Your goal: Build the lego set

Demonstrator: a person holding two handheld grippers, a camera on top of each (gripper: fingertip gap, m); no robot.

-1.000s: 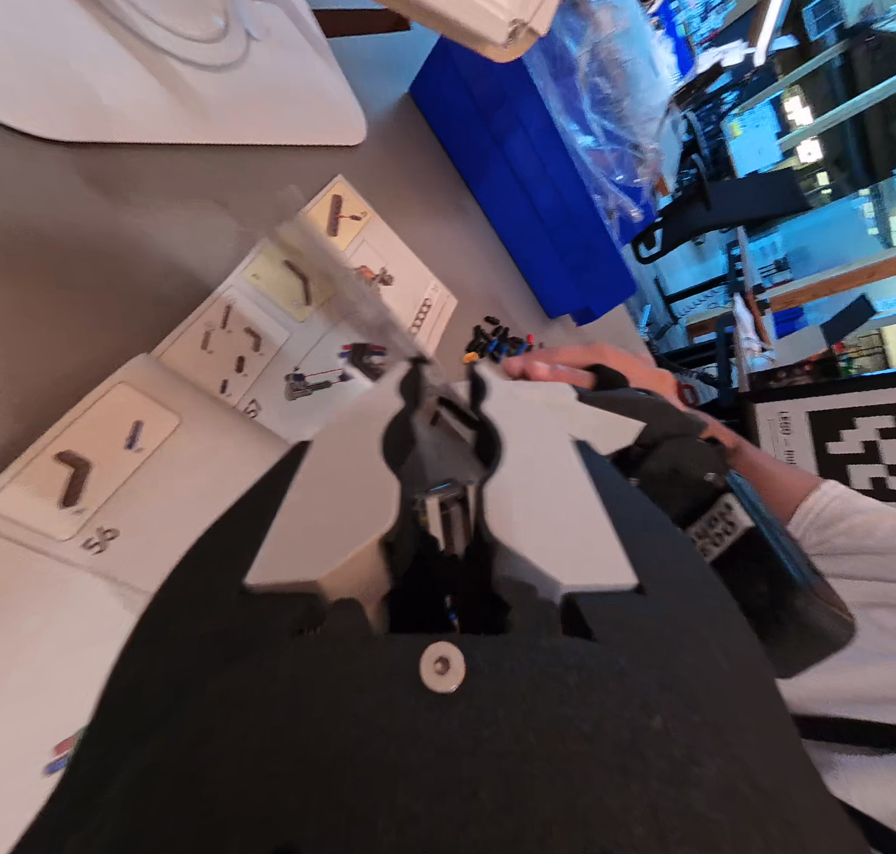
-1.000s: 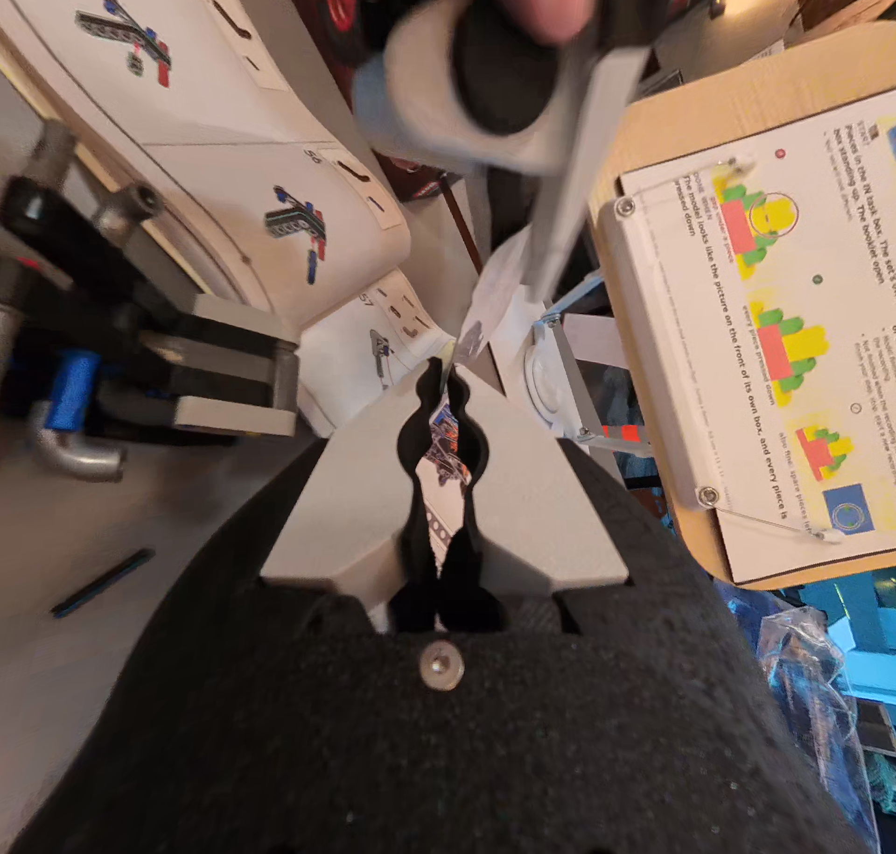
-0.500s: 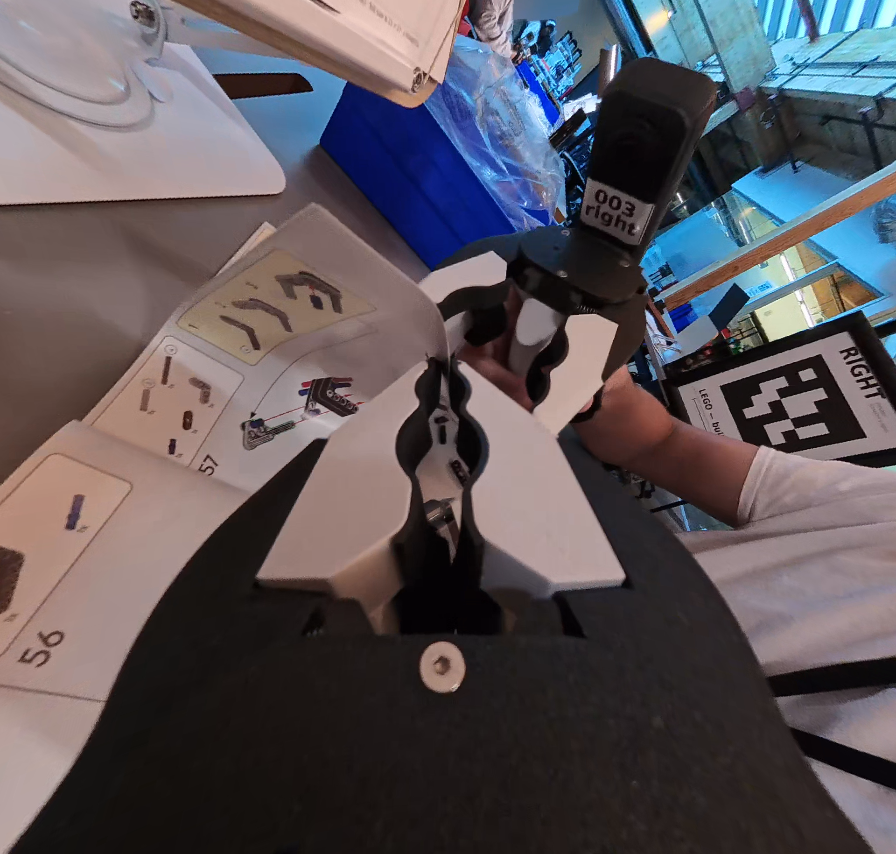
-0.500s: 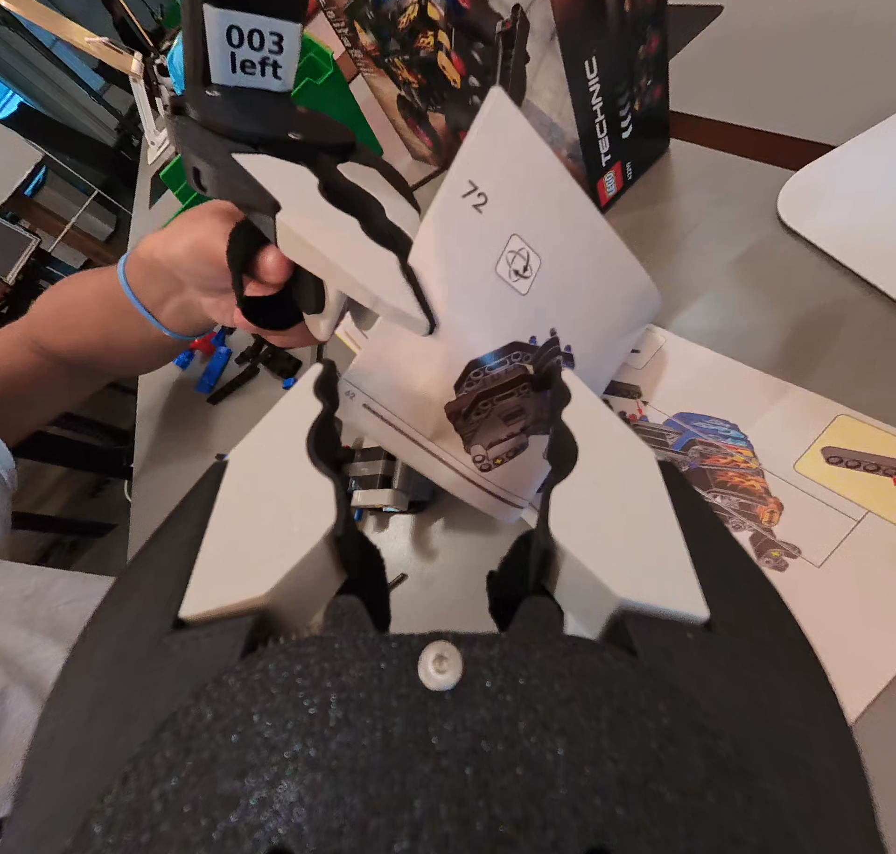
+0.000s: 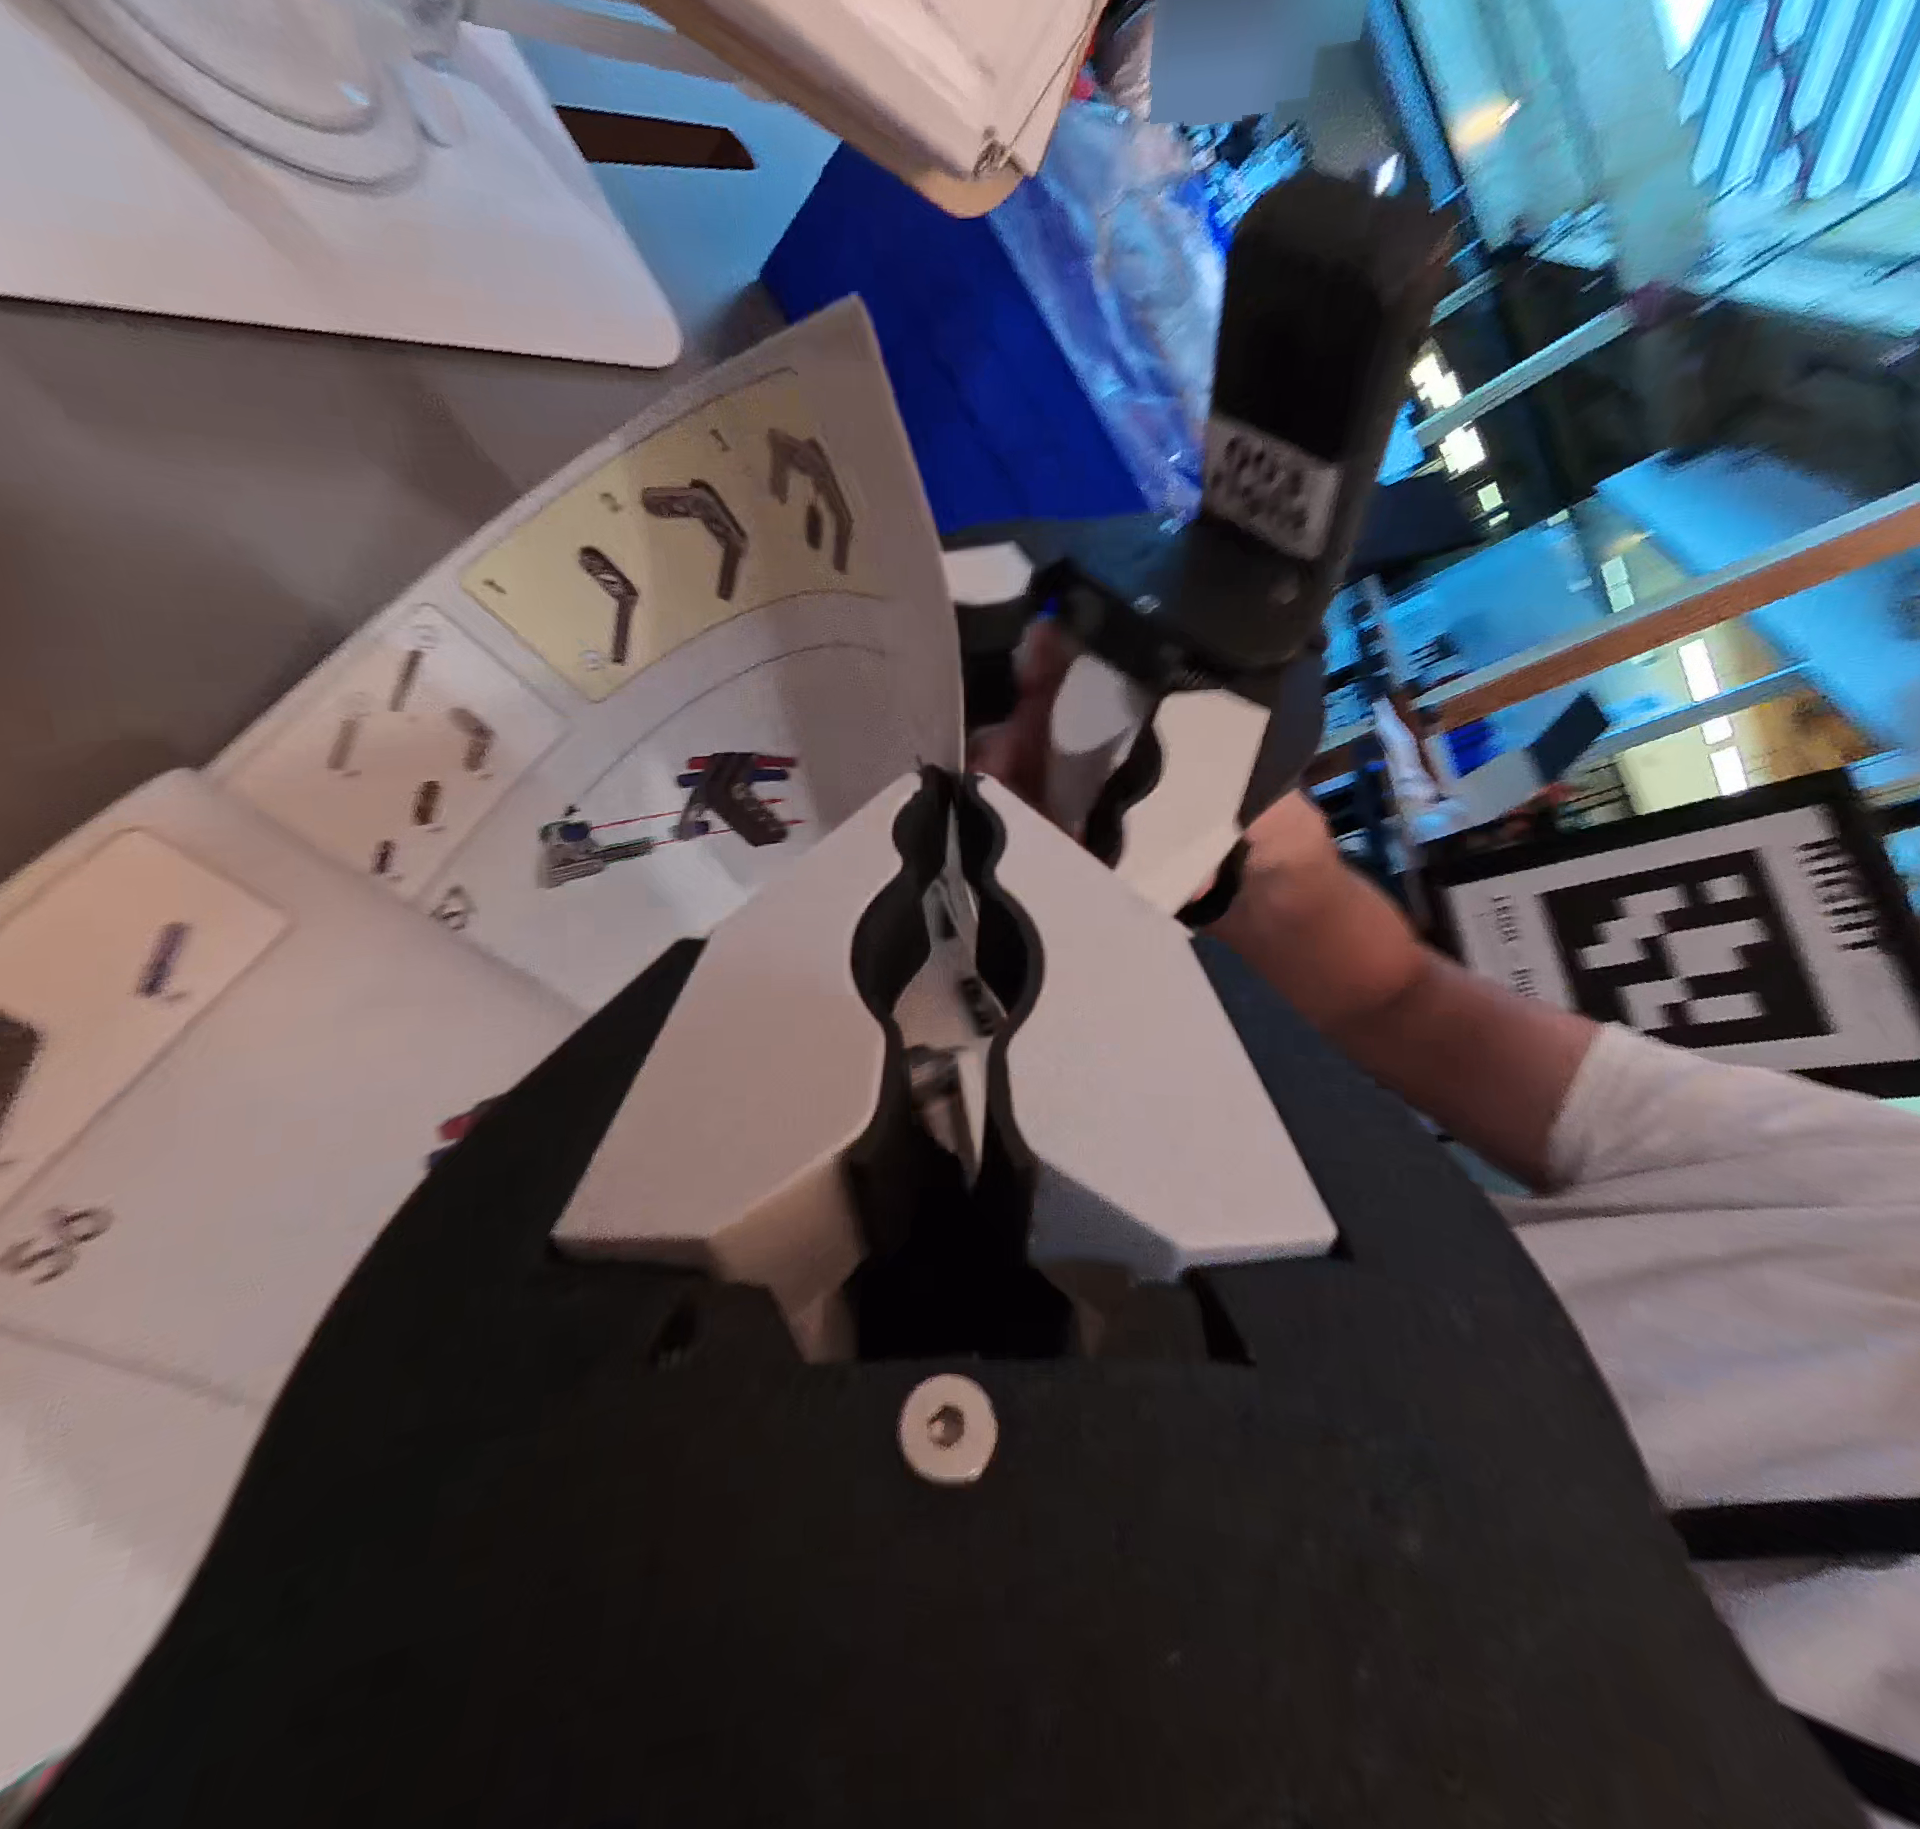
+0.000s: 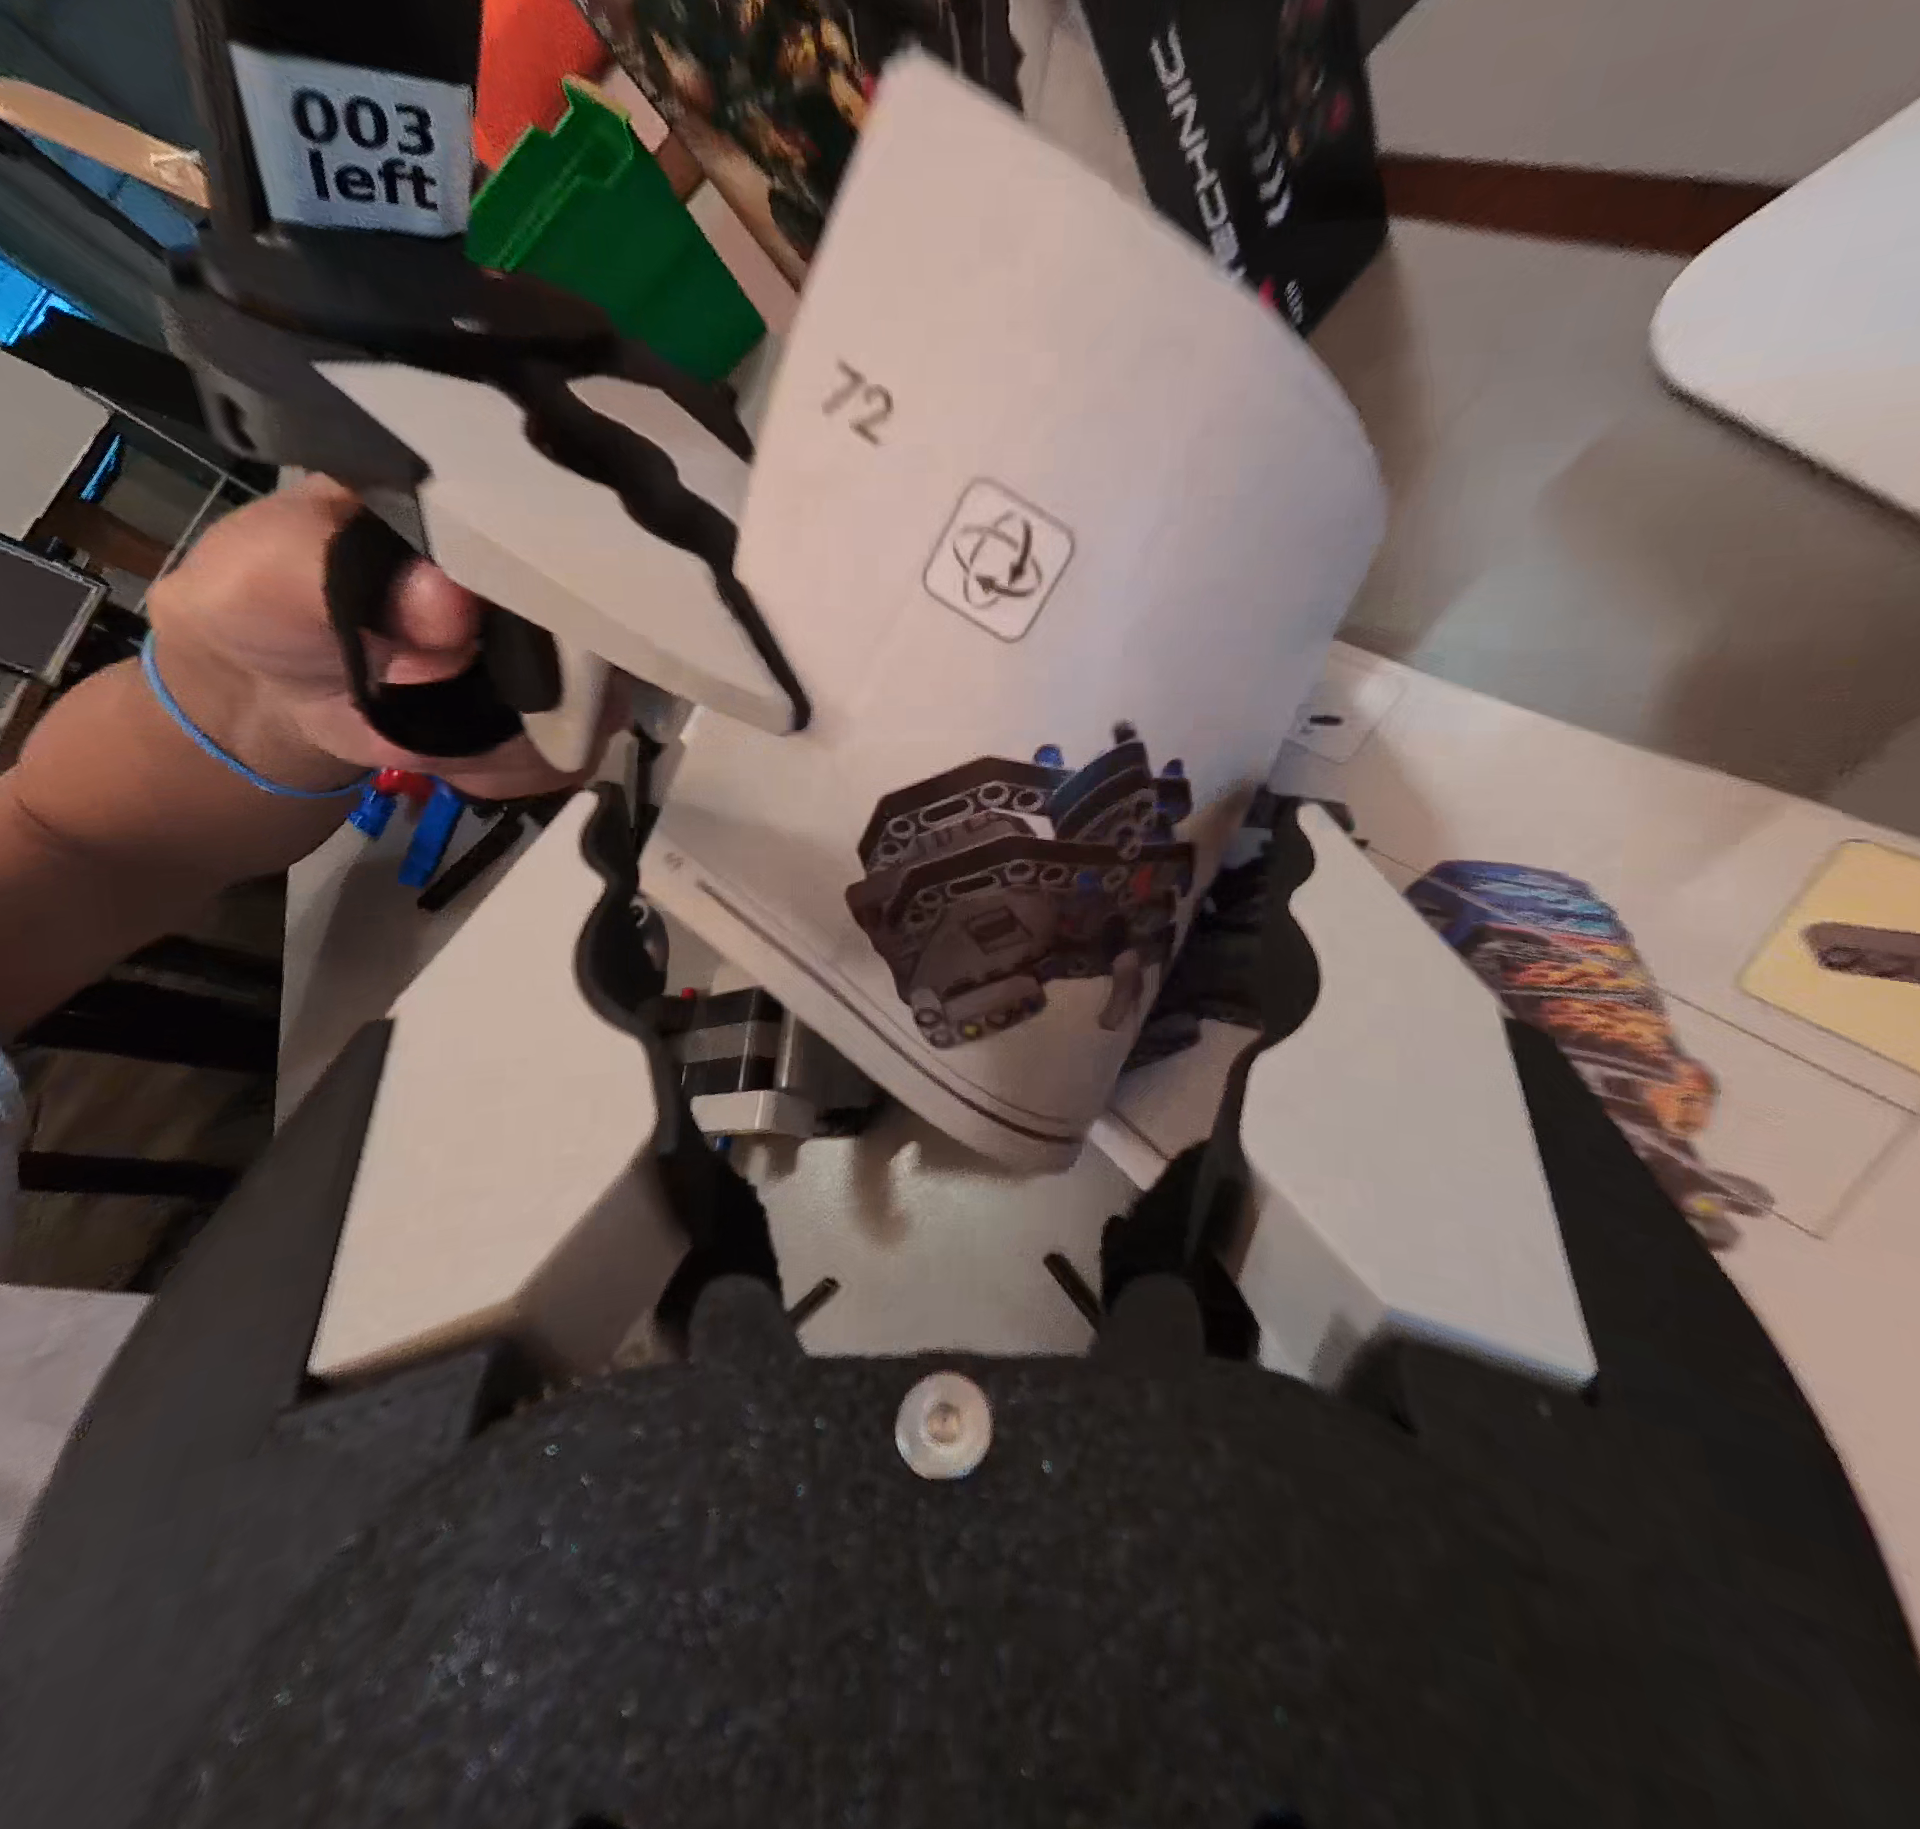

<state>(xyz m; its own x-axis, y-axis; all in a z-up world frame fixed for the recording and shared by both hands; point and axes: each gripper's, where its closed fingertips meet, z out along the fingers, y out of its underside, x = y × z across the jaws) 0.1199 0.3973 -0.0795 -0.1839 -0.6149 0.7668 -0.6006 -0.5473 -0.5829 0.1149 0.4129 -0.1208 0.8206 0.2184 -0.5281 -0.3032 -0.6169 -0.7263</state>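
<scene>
The step in hand seems to be page turning in the instruction booklet (image 6: 1060, 636), not building. The left gripper (image 5: 948, 792) is closed on the edge of 1 lifted page, which curves up at 12 o'clock from the right gripper (image 6: 940, 844). The right gripper has its jaws wide apart and holds nothing. Next, I judge, the page must be laid flat without tearing. A partly built grey and black lego model (image 6: 769, 1073) sits on the table under the page. The set box (image 6: 1247, 117) stands at 1 o'clock.
</scene>
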